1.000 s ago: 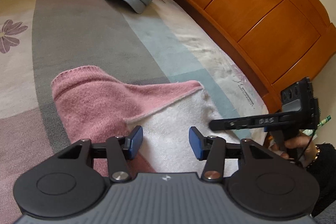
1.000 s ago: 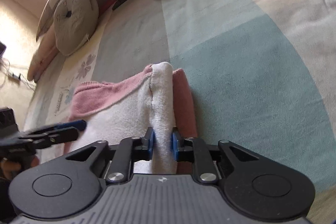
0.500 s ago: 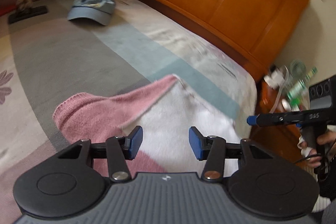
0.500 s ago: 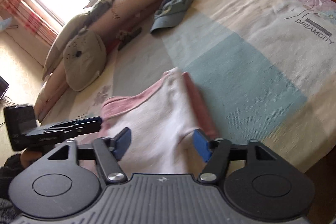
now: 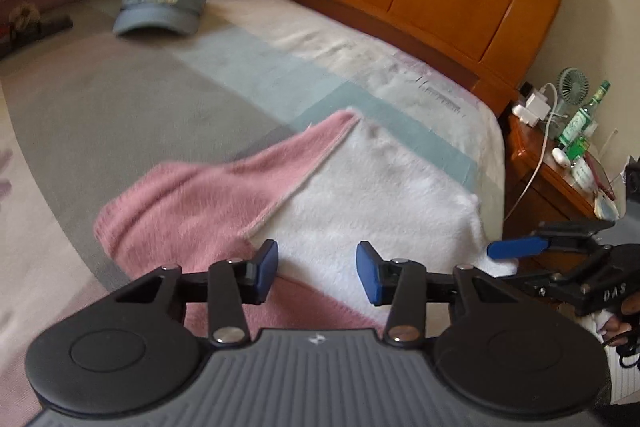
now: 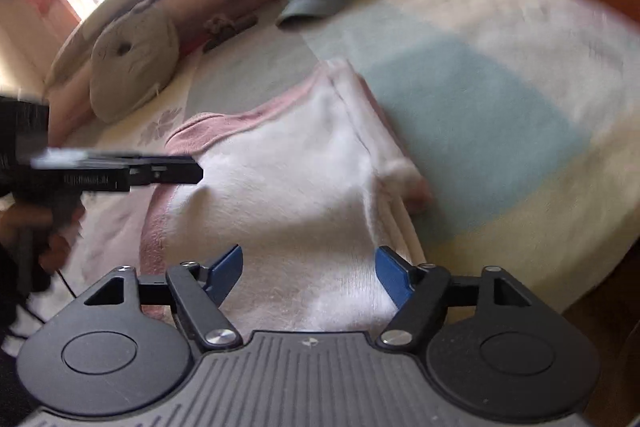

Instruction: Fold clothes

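Blue-padded left gripper (image 5: 316, 267): jaws spread apart, nothing between them, hanging just above the near edge of the pink-and-white fleece garment (image 5: 360, 195). Right gripper (image 6: 308, 273): jaws likewise spread and empty, over the garment's near white panel. Garment lies on the bed sheet (image 5: 132, 107), partly doubled over: white inner face up, pink face showing along the far-left flap and near hem. Long axis runs away from both grippers toward the blue cap (image 5: 160, 7) and pillows (image 6: 132, 67). Rolled thick edge sits on the right side, nearer the right gripper; pink flap nearer the left. Both views blurred. Whether more folds remain, cannot tell.
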A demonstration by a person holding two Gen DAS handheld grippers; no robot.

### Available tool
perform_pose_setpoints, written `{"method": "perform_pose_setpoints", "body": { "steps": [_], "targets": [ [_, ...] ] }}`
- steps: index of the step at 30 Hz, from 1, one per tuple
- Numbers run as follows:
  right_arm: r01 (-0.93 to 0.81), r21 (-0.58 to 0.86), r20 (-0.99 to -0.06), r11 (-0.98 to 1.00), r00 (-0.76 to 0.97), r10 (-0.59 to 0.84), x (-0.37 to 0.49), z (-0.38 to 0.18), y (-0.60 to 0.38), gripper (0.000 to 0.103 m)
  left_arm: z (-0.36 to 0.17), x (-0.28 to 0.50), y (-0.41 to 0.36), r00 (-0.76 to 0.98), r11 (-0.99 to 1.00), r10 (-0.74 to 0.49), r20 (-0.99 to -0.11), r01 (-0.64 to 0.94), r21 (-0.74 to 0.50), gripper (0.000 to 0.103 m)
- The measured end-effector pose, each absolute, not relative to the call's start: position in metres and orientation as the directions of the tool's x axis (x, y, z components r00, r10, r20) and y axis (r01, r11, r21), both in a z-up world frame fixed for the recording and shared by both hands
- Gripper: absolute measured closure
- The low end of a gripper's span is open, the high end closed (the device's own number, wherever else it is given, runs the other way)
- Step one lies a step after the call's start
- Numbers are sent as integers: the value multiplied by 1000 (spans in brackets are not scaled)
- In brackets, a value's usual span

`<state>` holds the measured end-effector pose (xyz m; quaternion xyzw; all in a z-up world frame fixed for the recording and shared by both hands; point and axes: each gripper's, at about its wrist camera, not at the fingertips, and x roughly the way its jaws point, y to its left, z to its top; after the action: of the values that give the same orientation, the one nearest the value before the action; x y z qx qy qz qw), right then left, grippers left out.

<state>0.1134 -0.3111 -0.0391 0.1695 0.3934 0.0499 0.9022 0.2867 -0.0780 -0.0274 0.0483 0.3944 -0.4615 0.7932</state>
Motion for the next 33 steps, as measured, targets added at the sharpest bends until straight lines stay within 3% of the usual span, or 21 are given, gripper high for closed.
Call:
{"method": "perform_pose_setpoints", "body": {
  "steps": [5, 7, 9, 10, 12, 27, 33],
  "targets": [
    [-138, 175, -651, 975, 726, 220, 143, -15, -260, 18, -10, 282, -49, 355, 640, -658, -664, 729, -244, 31],
    [-173, 136, -660, 975, 718, 220, 164, -21, -244, 18, -10, 279, -35, 395, 681, -627, -671, 697, -226, 29],
    [-213, 117, -726, 970, 648, 230, 182, -44, -232, 16, -13, 275, -18, 413, 715, -605, -681, 659, -235, 27],
    [-208, 118, -759, 971, 611, 223, 184, -58, -230, 6, -14, 274, -11, 422, 729, -594, -685, 641, -238, 26],
    [-194, 107, -757, 975, 620, 207, 184, -65, -231, 0, -16, 271, 4, 441, 760, -568, -695, 604, -238, 24],
    [-156, 60, -798, 986, 586, 141, 217, -46, -210, 0, -27, 269, 70, 514, 867, -480, -711, 402, -294, 22],
    [-105, 63, -768, 992, 630, 115, 259, -38, -199, 1, -35, 268, 88, 521, 890, -452, -724, 322, -323, 21]
  ]
}}
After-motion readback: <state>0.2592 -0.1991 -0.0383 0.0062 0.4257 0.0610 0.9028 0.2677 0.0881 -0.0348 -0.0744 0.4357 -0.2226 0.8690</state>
